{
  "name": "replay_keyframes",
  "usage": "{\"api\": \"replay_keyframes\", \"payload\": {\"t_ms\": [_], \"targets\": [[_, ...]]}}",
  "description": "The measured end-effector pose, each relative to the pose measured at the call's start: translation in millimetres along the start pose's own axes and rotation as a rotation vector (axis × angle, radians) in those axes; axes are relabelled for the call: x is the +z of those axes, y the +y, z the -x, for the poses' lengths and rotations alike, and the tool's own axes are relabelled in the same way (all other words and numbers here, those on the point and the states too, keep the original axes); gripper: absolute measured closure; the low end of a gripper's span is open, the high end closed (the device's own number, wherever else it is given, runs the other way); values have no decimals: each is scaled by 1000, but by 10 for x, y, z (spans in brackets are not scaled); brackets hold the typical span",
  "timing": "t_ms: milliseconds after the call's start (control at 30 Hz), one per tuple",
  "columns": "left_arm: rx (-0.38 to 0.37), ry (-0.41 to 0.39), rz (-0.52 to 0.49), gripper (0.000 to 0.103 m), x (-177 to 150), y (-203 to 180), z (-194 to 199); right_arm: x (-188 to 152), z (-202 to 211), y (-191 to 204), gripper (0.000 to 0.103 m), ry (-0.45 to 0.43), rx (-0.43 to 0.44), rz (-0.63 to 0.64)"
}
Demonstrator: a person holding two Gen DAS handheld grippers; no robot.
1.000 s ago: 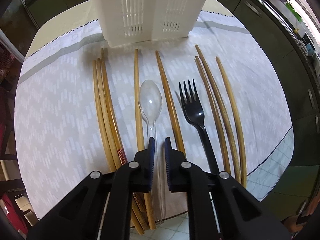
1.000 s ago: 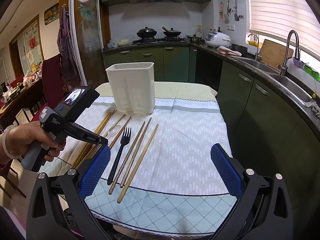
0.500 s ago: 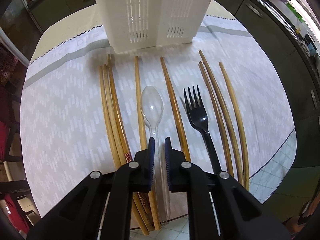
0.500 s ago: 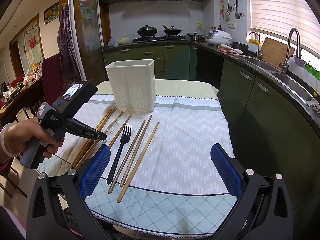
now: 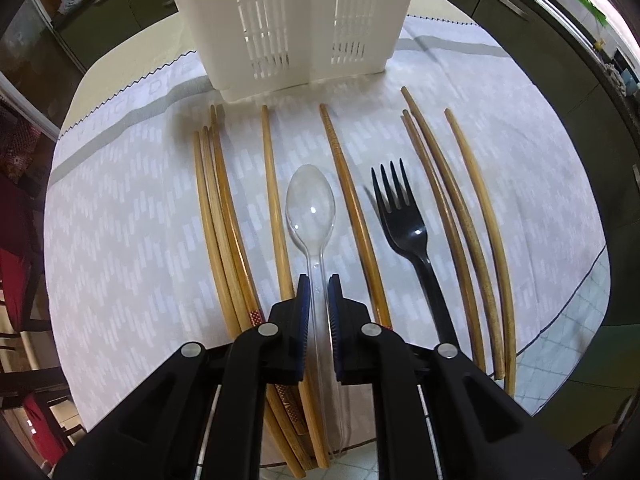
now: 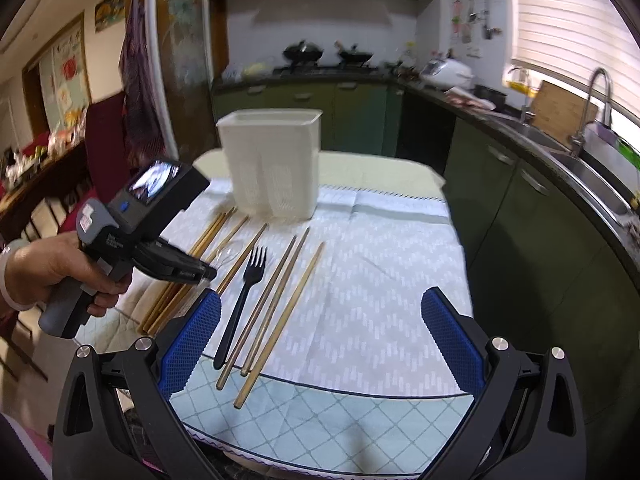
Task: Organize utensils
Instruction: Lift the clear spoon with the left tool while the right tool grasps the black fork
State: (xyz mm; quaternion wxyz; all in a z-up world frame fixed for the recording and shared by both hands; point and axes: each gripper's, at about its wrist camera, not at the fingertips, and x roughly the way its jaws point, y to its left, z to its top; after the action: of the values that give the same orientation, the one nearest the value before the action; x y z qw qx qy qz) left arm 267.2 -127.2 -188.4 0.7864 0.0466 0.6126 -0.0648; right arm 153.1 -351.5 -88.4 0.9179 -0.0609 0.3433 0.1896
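A clear plastic spoon [image 5: 311, 208] lies on the patterned cloth [image 5: 120, 240], its handle running between my left gripper's [image 5: 318, 280] blue pads, which are nearly closed around it. A black plastic fork [image 5: 404, 216] lies to its right. Several wooden chopsticks [image 5: 218, 216] lie in rows on both sides. The white slotted utensil holder [image 5: 288, 20] stands at the far edge of the cloth. In the right wrist view my right gripper [image 6: 320, 320] is wide open and empty above the table's near edge, with the fork [image 6: 244, 296] and holder [image 6: 274, 164] ahead of it.
The left hand-held gripper [image 6: 160, 240] shows in the right wrist view over the chopsticks. Green kitchen cabinets [image 6: 520, 216] and a sink [image 6: 592, 148] run along the right. Chairs [image 6: 108, 136] stand at the left of the table.
The left gripper has moved forward along the spoon handle and the holder looms closer. The right gripper has moved a little closer to the table, still open.
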Motion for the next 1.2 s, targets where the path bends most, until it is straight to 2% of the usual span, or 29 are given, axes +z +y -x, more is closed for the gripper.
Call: {"api": "replay_keyframes", "payload": {"t_ms": [67,167,233,300,400,433,467,500,733,867,967,1200], "targets": [[-12,-5,11,94,0,15,17,68,-148,131,4,48,46,36],[-38,-36,25,94,-25,80,111,167,-542,388,4,198,98,68],[-56,-53,32,94,-52,127,182,223,-772,511,4,261,147,73],[-77,-70,31,94,-79,144,262,277,-982,584,8,315,168,65],[-94,-101,35,94,-112,200,373,349,-1323,674,33,416,205,41],[-98,-107,32,94,-131,235,401,354,-1406,699,49,439,195,48],[-104,-115,34,94,-129,278,421,350,-1467,720,59,457,184,53],[-108,-121,34,94,-138,302,441,348,-1551,743,62,484,170,55],[-146,-155,33,94,-253,433,602,308,-1813,838,63,587,144,63],[-159,-179,22,94,-295,441,698,282,-1936,880,71,627,129,67],[-163,-201,13,94,-260,396,707,293,-2063,909,78,642,115,70],[-172,-241,3,94,-312,395,890,350,-2316,1020,79,677,108,47]]}}
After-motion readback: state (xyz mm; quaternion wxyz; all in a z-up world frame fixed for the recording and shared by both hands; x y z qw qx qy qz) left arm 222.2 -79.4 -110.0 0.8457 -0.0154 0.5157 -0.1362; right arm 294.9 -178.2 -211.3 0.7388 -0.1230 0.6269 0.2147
